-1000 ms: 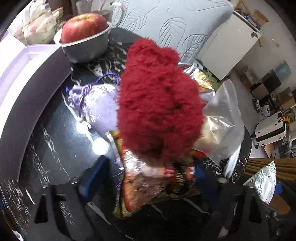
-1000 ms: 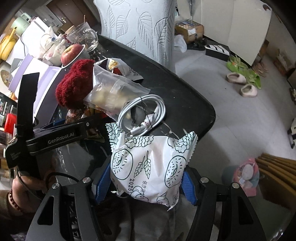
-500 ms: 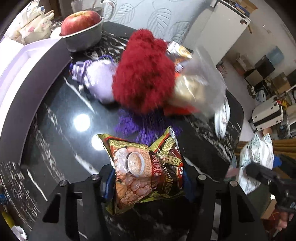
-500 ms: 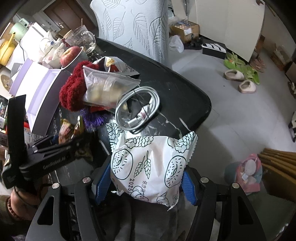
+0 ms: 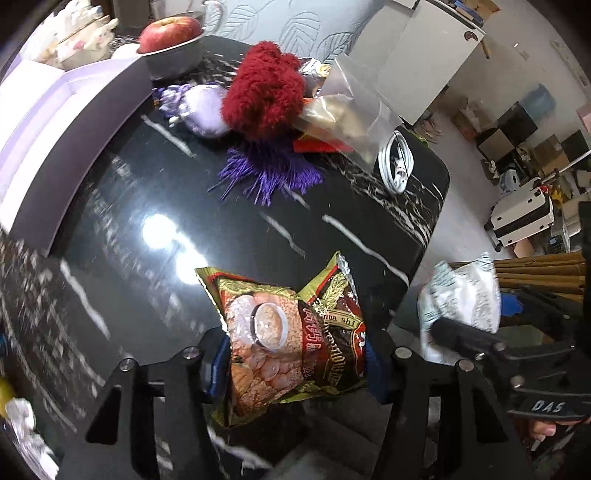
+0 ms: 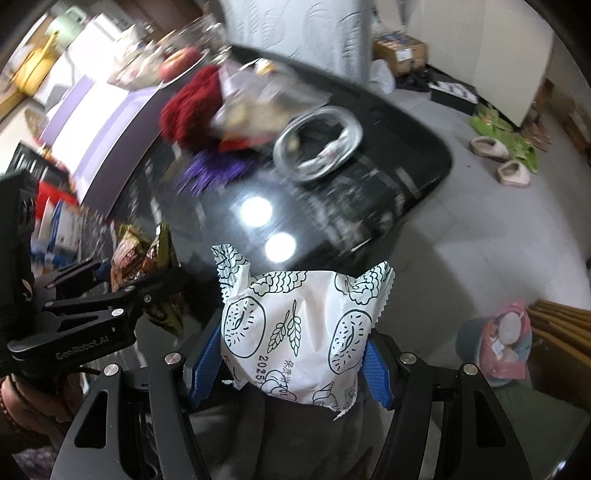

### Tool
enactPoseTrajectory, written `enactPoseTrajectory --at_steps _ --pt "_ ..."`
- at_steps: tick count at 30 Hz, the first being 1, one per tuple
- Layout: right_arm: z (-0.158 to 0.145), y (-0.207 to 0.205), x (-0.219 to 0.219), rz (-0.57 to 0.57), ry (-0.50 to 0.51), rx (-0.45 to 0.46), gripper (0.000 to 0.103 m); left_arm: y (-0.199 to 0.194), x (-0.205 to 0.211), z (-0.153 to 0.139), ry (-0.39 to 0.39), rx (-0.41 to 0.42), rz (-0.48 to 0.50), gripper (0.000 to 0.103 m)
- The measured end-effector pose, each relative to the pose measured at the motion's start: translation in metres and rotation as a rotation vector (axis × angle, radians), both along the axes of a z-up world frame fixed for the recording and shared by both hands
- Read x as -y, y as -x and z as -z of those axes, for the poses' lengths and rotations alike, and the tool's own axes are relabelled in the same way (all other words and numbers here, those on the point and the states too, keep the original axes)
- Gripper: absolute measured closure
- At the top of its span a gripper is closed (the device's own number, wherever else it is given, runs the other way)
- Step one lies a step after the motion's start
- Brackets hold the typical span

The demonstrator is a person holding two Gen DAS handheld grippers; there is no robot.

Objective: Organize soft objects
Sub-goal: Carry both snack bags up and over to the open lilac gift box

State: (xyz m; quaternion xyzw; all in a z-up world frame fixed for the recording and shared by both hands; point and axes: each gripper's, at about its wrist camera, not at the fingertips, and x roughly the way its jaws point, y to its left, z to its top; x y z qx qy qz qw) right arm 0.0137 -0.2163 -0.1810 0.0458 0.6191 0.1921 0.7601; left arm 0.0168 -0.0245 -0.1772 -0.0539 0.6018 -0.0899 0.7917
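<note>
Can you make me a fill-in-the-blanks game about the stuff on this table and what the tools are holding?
1. The left tool is shut on a brown and gold ____ packet.
2. The apple sits in a metal ____.
3. The white packet with black doodles is in the ____ tool.
4. The fluffy thing beside the purple pouch is coloured ____.

Missing words: snack; bowl; right; red

Both grippers clamped, angled downward
</note>
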Motion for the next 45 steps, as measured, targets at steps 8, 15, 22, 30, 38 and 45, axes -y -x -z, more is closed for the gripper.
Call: enactPoseTrajectory --at_steps 8,15,22,30,38,45 --pt "-0.011 0.015 -0.034 -0.19 -0.021 -0.013 0.037 0.028 -0.016 -0.027 -0.012 0.042 -0.072 0.046" --pt "-0.039 0.012 -0.076 -0.356 -0.044 0.036 0.037 0.048 -0.042 -0.059 -0.039 0.101 -0.169 0.046" --pt "-0.076 -0.002 -0.117 -0.484 -0.088 0.107 0.037 0.052 -0.082 -0.1 -0.064 0.177 -0.303 0.046" --pt "-0.126 -0.027 -0.162 -0.6 -0.154 0.201 0.037 0.041 -0.116 -0.149 -0.089 0.29 -0.413 0.046" --pt "-0.164 -0.057 -0.203 -0.681 -0.214 0.278 0.037 0.027 -0.148 -0.193 -0.13 0.389 -0.52 0.046" --pt "-0.192 -0.09 -0.24 -0.741 -0.243 0.35 0.037 0.005 -0.176 -0.217 -0.169 0.454 -0.573 0.046"
